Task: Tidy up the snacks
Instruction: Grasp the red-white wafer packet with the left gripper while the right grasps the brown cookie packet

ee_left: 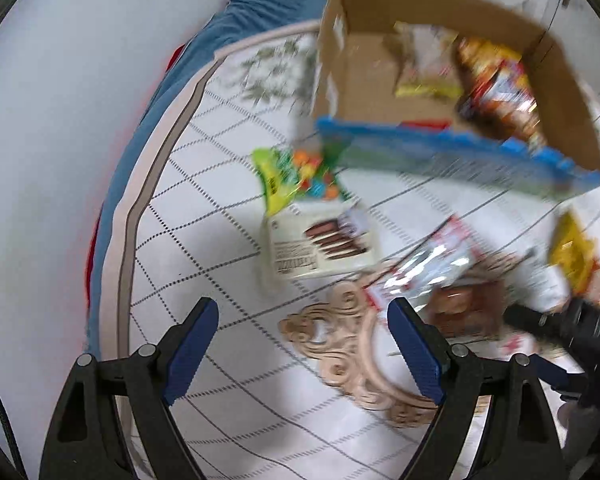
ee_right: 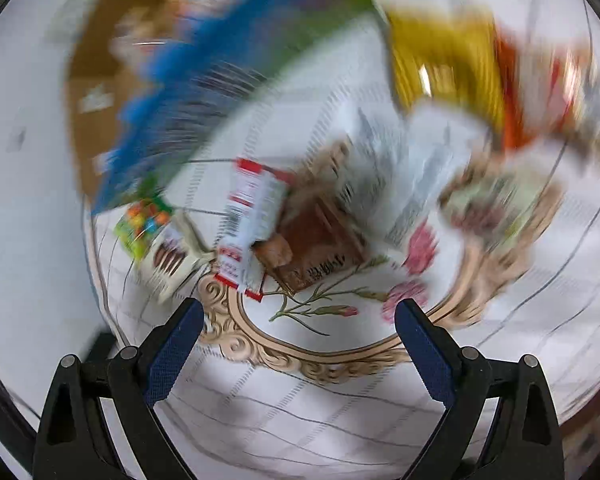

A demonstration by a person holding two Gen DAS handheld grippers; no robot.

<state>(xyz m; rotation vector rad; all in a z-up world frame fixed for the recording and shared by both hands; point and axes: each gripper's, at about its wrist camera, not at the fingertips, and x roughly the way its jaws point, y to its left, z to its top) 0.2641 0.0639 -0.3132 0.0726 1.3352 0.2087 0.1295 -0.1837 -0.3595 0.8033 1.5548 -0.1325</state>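
Sorting stage: you look to be between picks; some packets already lie in the cardboard box (ee_left: 364, 76) at the upper right of the left wrist view, while several more wait on the table (ee_left: 204, 216)
Left tongs (ee_left: 304, 344): apart and empty, low in the frame over the patterned cloth
Right tongs (ee_right: 298, 334): apart and empty too, above the floral medallion; that view is heavily smeared by motion
Snacks left out: a green candy bag (ee_left: 296, 178) and a white biscuit pack (ee_left: 320, 244) mid-frame, touching each other; a red-and-white packet (ee_right: 252, 216) and a brown packet (ee_right: 316, 248) just beside them; a yellow bag (ee_right: 448, 60) at the upper right
Blue bag (ee_left: 460, 152): lying across the box's near edge, partly hanging out
Next move, as I judge it: steady your hand, choose one loose packet, close on its edge, carry it to the box
Writing: barcodes and print blocks show on the packs; no brand or word is readable through the blur
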